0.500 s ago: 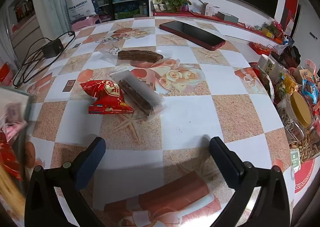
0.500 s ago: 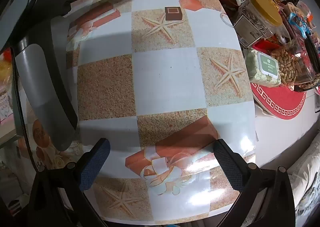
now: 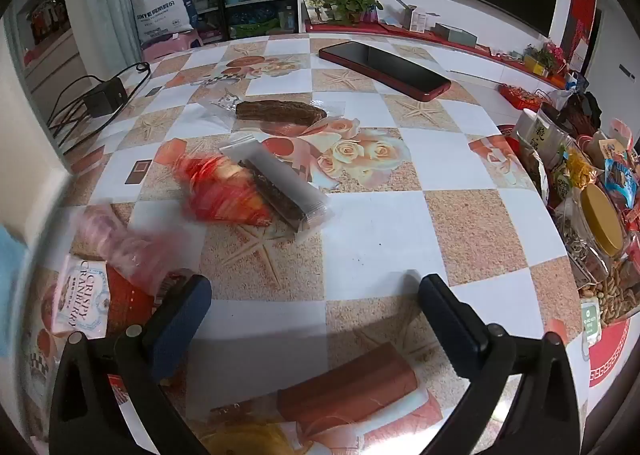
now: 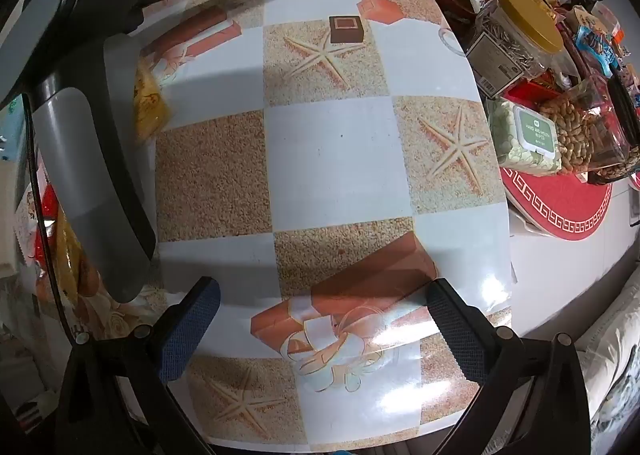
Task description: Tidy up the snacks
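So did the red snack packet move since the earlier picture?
Cannot tell. The red snack packet is blurred, but it still lies against the clear-wrapped dark bar, below the phone; the camera itself shifted.

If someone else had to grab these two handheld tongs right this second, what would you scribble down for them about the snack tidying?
Left tongs: open, empty, angled down at the table.
Right tongs: open, empty, pointing straight down over bare tablecloth.
Loose snacks ahead of the left tongs: red packet, blurred; clear-wrapped dark bar lying against it; dark brown snack in a clear wrapper farther back. A pink packet, blurred, and a "Crispy Cranberry" packet lie at the left.
Snack pile with the yellow-lidded jar sits at the right edge.
Done: nothing is gripped yet.
Left: the loose snacks all need gathering.
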`<state>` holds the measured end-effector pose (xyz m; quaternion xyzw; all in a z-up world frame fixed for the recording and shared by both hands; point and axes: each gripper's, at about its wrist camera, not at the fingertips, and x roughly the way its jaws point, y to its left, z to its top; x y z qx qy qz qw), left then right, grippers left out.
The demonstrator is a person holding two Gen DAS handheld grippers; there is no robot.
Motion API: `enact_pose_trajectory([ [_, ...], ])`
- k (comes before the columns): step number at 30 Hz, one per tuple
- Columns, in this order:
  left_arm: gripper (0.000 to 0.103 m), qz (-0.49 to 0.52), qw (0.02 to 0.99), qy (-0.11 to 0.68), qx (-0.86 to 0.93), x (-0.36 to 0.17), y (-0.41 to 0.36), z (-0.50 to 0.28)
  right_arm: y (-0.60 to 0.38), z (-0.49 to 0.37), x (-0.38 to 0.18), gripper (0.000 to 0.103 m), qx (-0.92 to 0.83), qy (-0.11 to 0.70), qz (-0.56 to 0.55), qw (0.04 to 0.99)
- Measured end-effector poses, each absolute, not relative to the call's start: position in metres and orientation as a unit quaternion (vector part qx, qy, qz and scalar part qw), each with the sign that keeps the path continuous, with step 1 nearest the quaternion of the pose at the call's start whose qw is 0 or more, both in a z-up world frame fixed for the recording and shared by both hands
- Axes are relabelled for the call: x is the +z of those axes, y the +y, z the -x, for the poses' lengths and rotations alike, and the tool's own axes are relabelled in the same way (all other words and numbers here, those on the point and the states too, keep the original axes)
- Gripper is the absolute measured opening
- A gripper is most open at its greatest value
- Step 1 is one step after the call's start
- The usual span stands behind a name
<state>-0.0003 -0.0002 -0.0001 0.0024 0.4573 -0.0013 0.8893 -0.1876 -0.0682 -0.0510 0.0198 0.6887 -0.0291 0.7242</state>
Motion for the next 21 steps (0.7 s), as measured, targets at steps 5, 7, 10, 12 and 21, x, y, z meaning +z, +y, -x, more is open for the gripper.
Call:
enact_pose_trajectory([
  [5, 0.103, -0.002, 0.889, 0.457, -0.001, -0.0001, -0.0001, 0.0002, -0.0681, 0.1868, -0.0503, 0.103, -0.031, 0.686, -0.018, 0.726],
  [7, 0.103, -0.002, 0.889, 0.457, -0.001, -0.0002, -0.0001, 0.0002, -0.0682, 0.1875, -0.0505, 0.103, -0.031, 0.686, -0.018, 0.727],
  [10, 0.103, -0.002, 0.889, 0.457, -0.001, -0.0001, -0.0001, 0.0002, -0.0682, 0.1865, -0.0502, 0.103, -0.031, 0.685, -0.018, 0.727],
  [12, 0.103, -0.002, 0.889, 0.457, -0.001, -0.0001, -0.0001, 0.0002, -0.0682, 0.1858, -0.05, 0.103, -0.032, 0.685, -0.018, 0.728],
  [21, 0.103, -0.002, 0.889, 0.457, -0.001, -0.0001, -0.0001, 0.0002, -0.0694, 0.1861, -0.0514, 0.103, -0.03, 0.689, -0.02, 0.724],
])
